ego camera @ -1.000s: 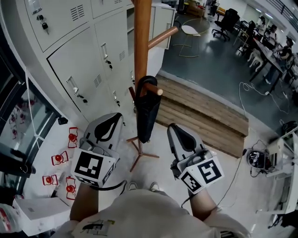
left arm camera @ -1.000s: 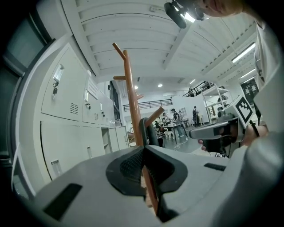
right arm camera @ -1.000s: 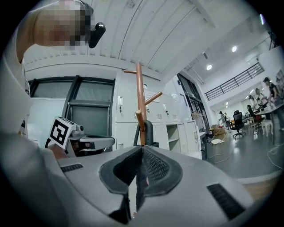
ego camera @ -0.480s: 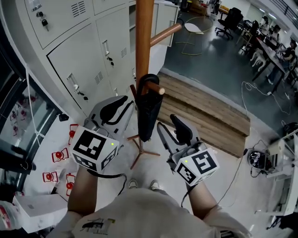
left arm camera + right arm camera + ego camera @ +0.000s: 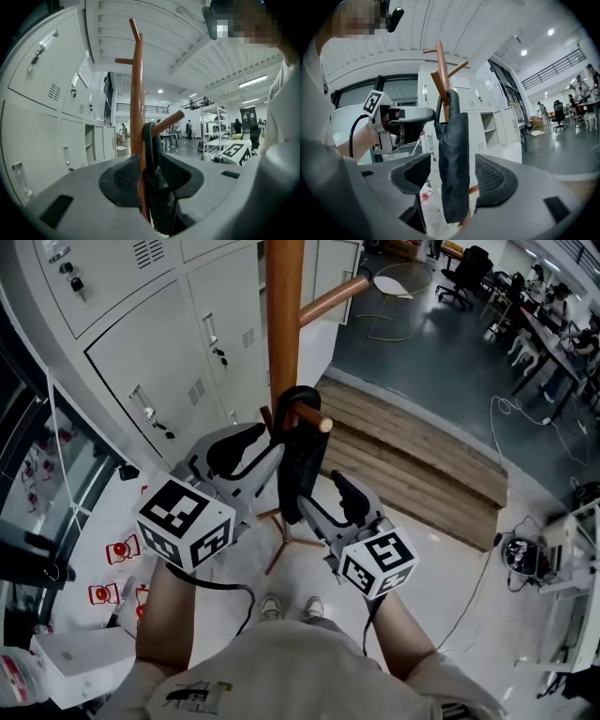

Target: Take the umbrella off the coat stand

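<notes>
"Head view first: where's the umbrella [image 5: 296, 479]?"

"It's hanging folded on the coat stand [image 5: 283, 324]. Its handle loop is hooked over the lower peg [image 5: 310, 418] just right of the pole, and the black canopy dangles close beside the pole."

"And your tools, left to right?"

"My left tool [image 5: 270, 442] sits just left of the pole at peg height. Its jaws have just been opening and stand apart. The left gripper view shows the pole and the umbrella's handle end between the pads, though I can't tell whether either pad touches. My right tool [image 5: 323, 491] is just right of the pole, lower down. Its jaws have also just been opening and are wide, with the canopy between them and a gap on each side. Neither tool grips anything."

"How do you do this step well?"

"I'd close the right tool squarely on the canopy alone, and firmly, since I expect the cloth to squash and slip. The left tool must stay off the pole. If it clamps pole and handle together, the umbrella stays pinned to the stand. The peg slants upward away from the pole, so the loop should travel up and outward along it until it clears the tip. Only then would I pull away, because a sideways tug could rock the stand."
</notes>
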Tool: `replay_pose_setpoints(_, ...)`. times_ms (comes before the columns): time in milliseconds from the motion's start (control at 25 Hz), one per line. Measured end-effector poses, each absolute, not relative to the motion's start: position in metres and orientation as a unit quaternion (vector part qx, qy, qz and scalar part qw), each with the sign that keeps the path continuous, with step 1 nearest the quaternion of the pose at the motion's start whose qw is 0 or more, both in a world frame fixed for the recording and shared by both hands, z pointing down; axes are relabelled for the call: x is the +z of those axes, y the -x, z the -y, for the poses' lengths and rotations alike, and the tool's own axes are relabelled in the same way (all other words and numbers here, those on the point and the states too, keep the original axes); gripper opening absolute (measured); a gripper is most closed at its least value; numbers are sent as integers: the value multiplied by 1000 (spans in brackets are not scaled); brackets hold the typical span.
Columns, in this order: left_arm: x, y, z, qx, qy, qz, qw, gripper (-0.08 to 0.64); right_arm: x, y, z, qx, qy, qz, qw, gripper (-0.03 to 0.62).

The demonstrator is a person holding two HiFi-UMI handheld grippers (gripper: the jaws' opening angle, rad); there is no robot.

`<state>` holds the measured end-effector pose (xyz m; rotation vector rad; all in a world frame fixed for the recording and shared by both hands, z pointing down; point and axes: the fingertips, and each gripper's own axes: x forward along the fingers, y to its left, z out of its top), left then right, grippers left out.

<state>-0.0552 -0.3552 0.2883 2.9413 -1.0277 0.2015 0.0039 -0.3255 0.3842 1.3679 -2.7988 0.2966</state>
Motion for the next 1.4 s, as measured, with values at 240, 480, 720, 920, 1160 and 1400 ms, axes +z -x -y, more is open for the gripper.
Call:
replay_pose_setpoints(240, 293, 47, 356, 59, -952, 298, 28, 115, 424, 4, 335, 126, -426, 896, 14, 285)
replay_pose_setpoints(480, 302, 45, 363, 53, -952, 297, 45, 115, 460, 18, 344, 142, -406, 902, 41, 293)
replay_pose_setpoints(720, 305, 44, 366, 47, -953, 295, 60, 114, 482, 31, 350, 139, -397, 904, 79, 293)
replay_pose_setpoints(920, 307, 46, 367, 46, -950, 302, 58, 78, 487, 30, 355, 131, -409, 899, 93, 288)
replay_pose_setpoints(1160, 307, 48, 366, 42, -949, 307, 61, 61, 487, 30, 352, 133, -410, 897, 99, 256)
replay_pose_setpoints(1400, 302, 48, 361, 35, -948, 308, 68, 58, 483, 24, 348, 126, -415, 894, 110, 252)
